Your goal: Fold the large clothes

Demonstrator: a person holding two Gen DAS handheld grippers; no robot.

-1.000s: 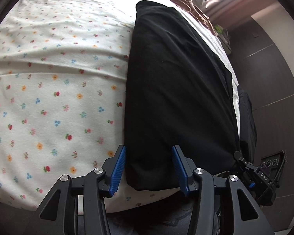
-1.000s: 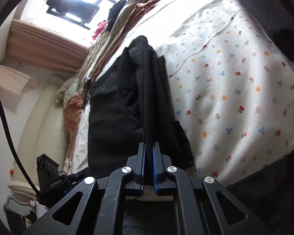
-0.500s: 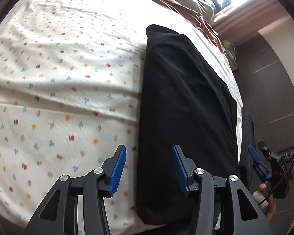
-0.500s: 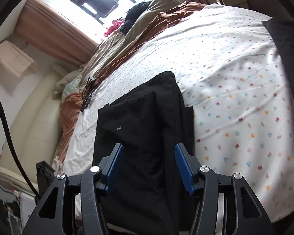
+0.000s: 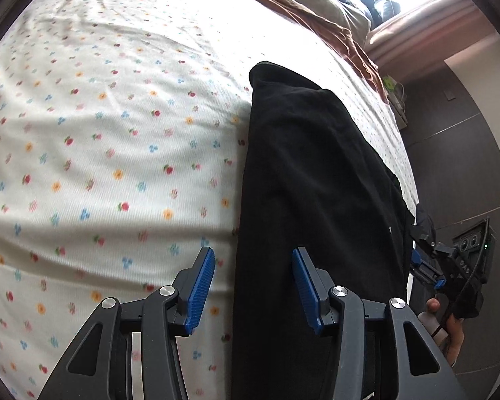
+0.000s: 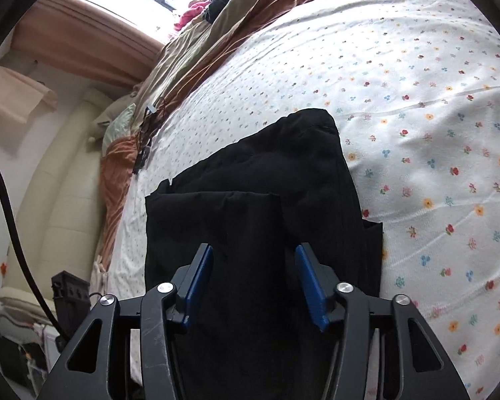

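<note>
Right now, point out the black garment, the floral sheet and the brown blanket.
black garment (image 6: 266, 180): right wrist view, upper folded layer.
floral sheet (image 5: 116, 133): left wrist view, bare area left of the garment.
brown blanket (image 6: 216, 50): right wrist view, rumpled fold at the bed's far side.

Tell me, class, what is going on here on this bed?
A person is folding a black garment on a bed with a flowered sheet. It lies folded into a long strip. The left hand-held gripper is open above it, holding nothing. The right hand-held gripper also grips nothing, though its jaws are closing.
</note>
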